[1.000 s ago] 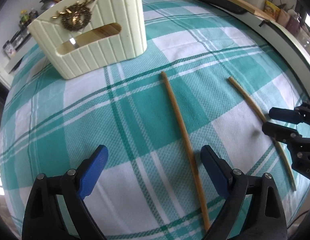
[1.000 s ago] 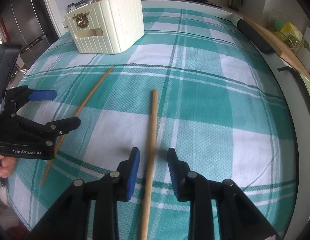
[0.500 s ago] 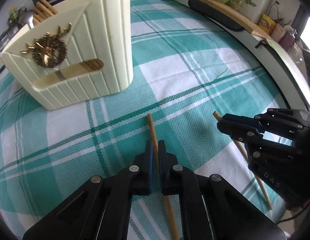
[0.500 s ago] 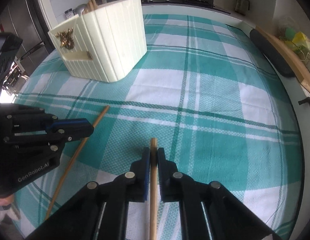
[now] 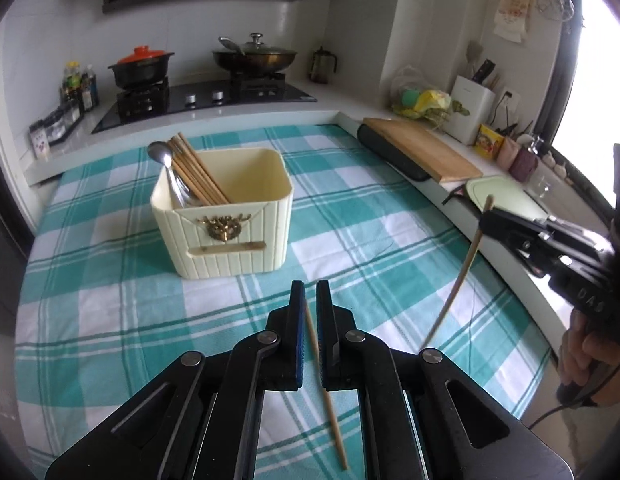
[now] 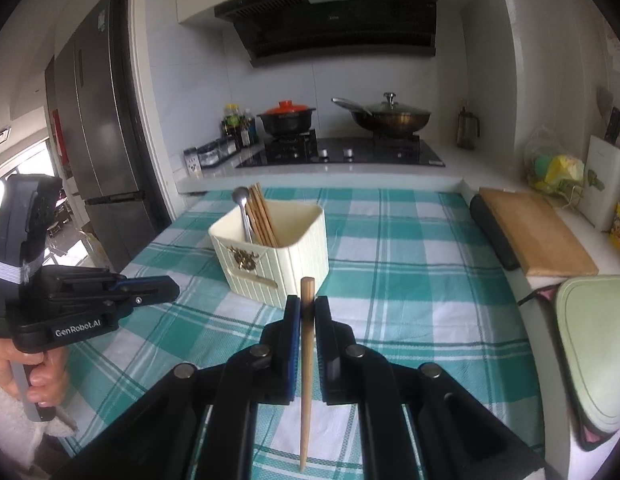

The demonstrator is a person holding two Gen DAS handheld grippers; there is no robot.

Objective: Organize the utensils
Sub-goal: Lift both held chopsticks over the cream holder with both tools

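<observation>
Left tool (image 5: 307,300): pressed together on a chopstick (image 5: 324,376), raised above the tabletop (image 5: 109,300); the stick runs back between the pads, its thin end hanging below the tool.
Left tool from the other camera (image 6: 165,283): seen from the side at the left edge, closed, with a hand (image 6: 33,376) wrapped round its handle; the stick it holds cannot be made out there.
Holder (image 5: 225,216): cream ribbed box with a gold ornament on its front, standing on the checked cloth ahead of the left tool and slightly to its left; ahead and just left of the right tool too.
Holder contents: several chopsticks (image 5: 195,176) and a metal spoon (image 5: 165,164) leaning in the left rear corner.
Right tool (image 6: 307,312): clamped on a second chopstick (image 6: 306,372), lifted clear of the tabletop; the thick end sticks up past the pads, the thin end points down toward the camera.
Right tool from the other camera (image 5: 490,218): at the right side, closed on its stick (image 5: 458,276), which slants down to the left.
Cutting board (image 6: 538,232): far right of the right tool, on the counter edge.
</observation>
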